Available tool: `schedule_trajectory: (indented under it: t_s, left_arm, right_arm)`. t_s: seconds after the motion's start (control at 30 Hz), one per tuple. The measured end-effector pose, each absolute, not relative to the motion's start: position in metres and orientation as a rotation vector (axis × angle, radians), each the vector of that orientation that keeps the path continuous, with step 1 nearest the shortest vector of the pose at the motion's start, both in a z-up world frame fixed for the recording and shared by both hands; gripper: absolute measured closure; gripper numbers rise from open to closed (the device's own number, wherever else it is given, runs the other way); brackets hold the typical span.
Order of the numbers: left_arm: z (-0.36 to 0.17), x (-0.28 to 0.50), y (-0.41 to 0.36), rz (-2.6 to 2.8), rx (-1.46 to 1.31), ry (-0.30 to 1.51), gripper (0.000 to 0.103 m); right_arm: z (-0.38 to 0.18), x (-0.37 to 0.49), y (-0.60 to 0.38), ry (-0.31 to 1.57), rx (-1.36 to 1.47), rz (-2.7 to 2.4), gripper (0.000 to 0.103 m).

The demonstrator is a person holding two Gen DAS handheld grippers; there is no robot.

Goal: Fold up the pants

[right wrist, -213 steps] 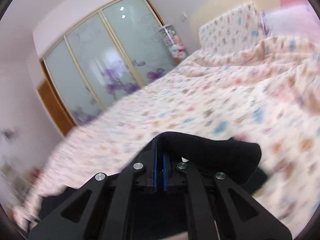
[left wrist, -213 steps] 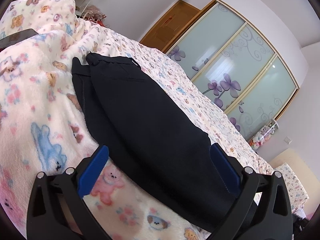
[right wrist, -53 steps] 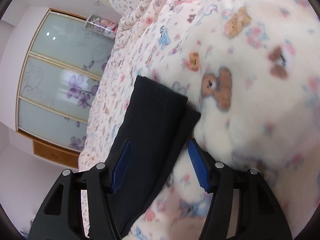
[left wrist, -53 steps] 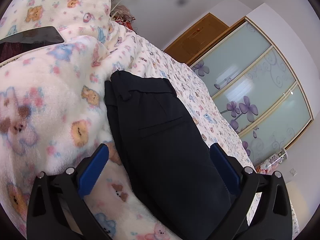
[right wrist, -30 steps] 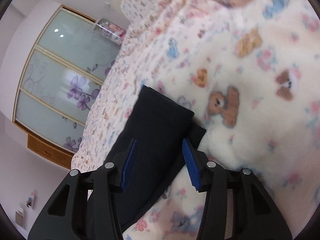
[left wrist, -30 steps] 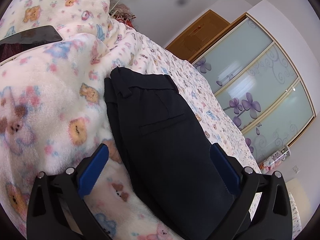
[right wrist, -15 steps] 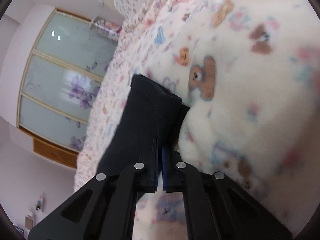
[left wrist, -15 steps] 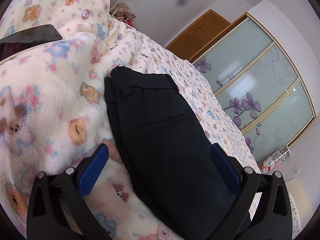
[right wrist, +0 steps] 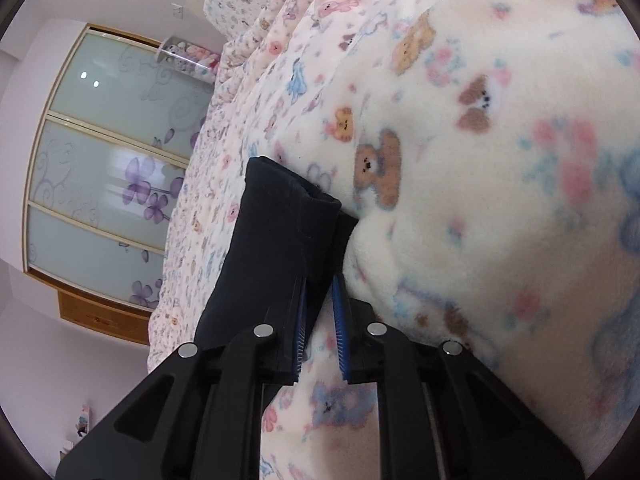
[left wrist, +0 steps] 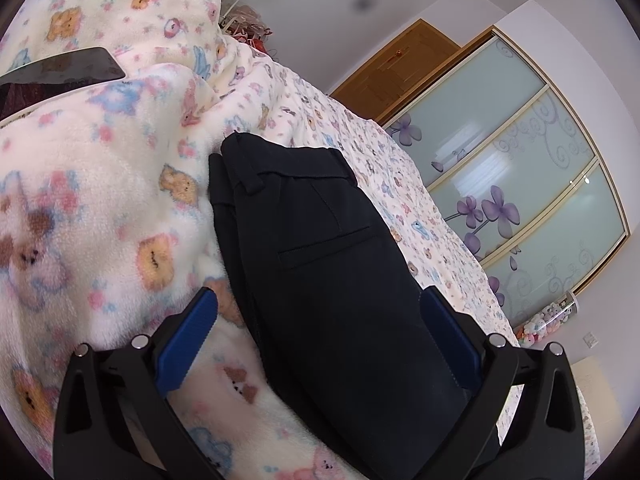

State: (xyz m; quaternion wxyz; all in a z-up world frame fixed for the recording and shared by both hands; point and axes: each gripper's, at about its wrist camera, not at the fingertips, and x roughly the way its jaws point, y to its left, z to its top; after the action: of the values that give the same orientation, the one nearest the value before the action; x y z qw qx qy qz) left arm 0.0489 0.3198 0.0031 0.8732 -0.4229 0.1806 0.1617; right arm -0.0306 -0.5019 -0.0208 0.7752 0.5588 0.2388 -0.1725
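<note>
pants (left wrist: pixel 320 272): dark navy, laid lengthwise on the bed, folded so that 1 leg is stacked on the other; the long axis is seen running away from the left camera, waistband and back pocket at the far end.
hem end (right wrist: pixel 296 216): seen in the right view, 2 stacked cuffs pointing away from that camera, the upper one lifted and slightly rumpled.
left gripper (left wrist: pixel 318 308): blue pads are spread wide to either side of the pants; nothing is held, and contact with the cloth cannot be told.
right gripper (right wrist: pixel 319 292): blue pads are drawn close, with a narrow gap left; the edge of the pants is reached between the tips, but a firm pinch cannot be confirmed.
surface: a fleece blanket (left wrist: pixel 100 208) printed with bears is bunched along 1 side of the pants; a flowered sheet (left wrist: pixel 408 208) is spread on the other side.
room: a wardrobe (left wrist: pixel 516 184) with frosted sliding doors and purple flowers, and a wooden door (left wrist: pixel 404 76), are seen beyond the bed.
hidden: the middle of the pants is cut off by both frames; a dark flat object (left wrist: pixel 64 68) on the blanket cannot be identified.
</note>
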Motion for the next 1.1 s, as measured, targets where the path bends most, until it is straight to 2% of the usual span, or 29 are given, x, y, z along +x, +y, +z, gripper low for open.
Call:
schedule_trajectory:
  t_s: [0.47,0.5,0.53,0.6,0.7,0.77,0.93,1.1]
  left_arm:
    - [0.004,0.048,0.319,0.339,-0.879,0.385,0.002]
    - [0.004,0.048,0.319,0.339,-0.879,0.384,0.002]
    - [0.004,0.048,0.318,0.339,-0.879,0.385,0.002]
    - [0.004,0.047,0.318,0.34,-0.878,0.386,0.002]
    - [0.004,0.048,0.319,0.339,-0.878,0.385,0.002]
    - [0.004,0.047,0.318,0.338,-0.879,0.384,0.002]
    - [0.004,0.048,0.318,0.339,-0.879,0.385,0.002]
    - [0.004,0.048,0.318,0.338,-0.879,0.384,0.002]
  right_arm:
    - [-0.027,-0.029,-0.513,0.508,1.278,-0.36,0.086]
    - [-0.027,-0.03,-0.514,0.495,1.29,-0.347,0.072]
    - [-0.025,-0.031,-0.515,0.471,1.303,-0.321,0.05]
    - [-0.018,-0.029,-0.512,0.419,1.294,-0.246,0.026]
    - [-0.007,-0.021,-0.505,0.469,1.204,-0.306,0.027]
    - [-0.009,-0.02,-0.504,0.458,1.211,-0.325,0.031]
    - [-0.021,-0.021,-0.512,0.478,1.237,-0.362,0.05]
    - [-0.03,-0.02,-0.52,0.451,1.305,-0.34,0.05]
